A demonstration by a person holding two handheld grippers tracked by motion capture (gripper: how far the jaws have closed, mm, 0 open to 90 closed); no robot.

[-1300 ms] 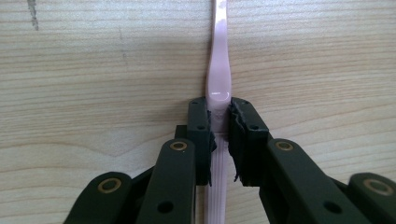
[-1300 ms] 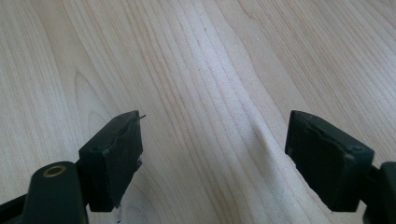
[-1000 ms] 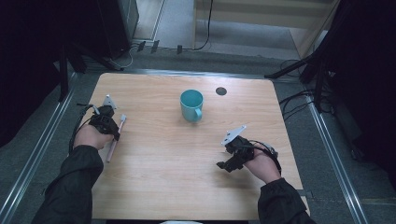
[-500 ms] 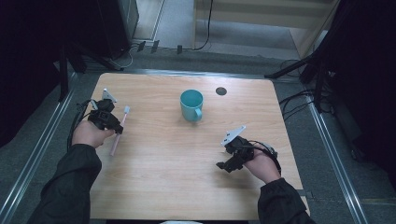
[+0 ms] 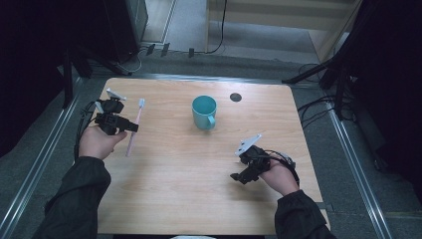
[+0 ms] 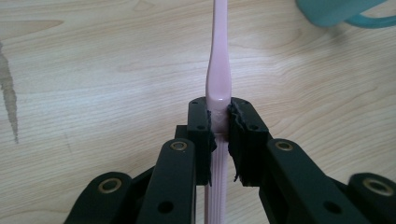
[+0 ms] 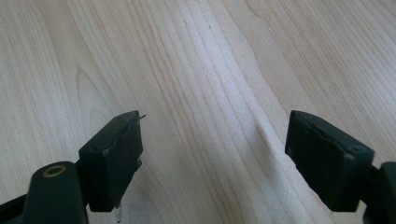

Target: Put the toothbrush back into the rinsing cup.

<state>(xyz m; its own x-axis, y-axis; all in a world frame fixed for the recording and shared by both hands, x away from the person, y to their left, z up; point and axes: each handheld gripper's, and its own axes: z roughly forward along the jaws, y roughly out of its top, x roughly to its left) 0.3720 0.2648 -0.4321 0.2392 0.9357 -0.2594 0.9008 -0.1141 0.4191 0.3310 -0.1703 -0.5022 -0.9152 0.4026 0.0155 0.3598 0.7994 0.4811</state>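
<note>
My left gripper (image 5: 130, 126) had its jaws clamped on the slim pink plastic toothbrush (image 5: 134, 127), gripping the handle partway along; in the left gripper view the pink handle (image 6: 218, 88) ran straight up between the two black pads, narrowing toward the neck, with the ribbed lower part passing down below them; in the high view the brush hung clear of the pale wooden worktop (image 5: 174, 189) over its left side, bristle head pointing away from me, tail end toward me; my left hand (image 5: 97, 142) sat just off the worktop's left edge.

The teal ceramic mug with a handle (image 5: 204, 112) stood upright near the middle of the far half of the worktop, well apart from the toothbrush; its rim and handle showed at the top right corner of the left gripper view (image 6: 345, 11).

My right gripper (image 5: 238, 177) rested low over the near right part of the worktop, jaws spread wide, holding nothing; the right gripper view showed bare wood grain between the two pads; a small dark round mark (image 5: 236, 97) lay on the worktop beyond the mug.
</note>
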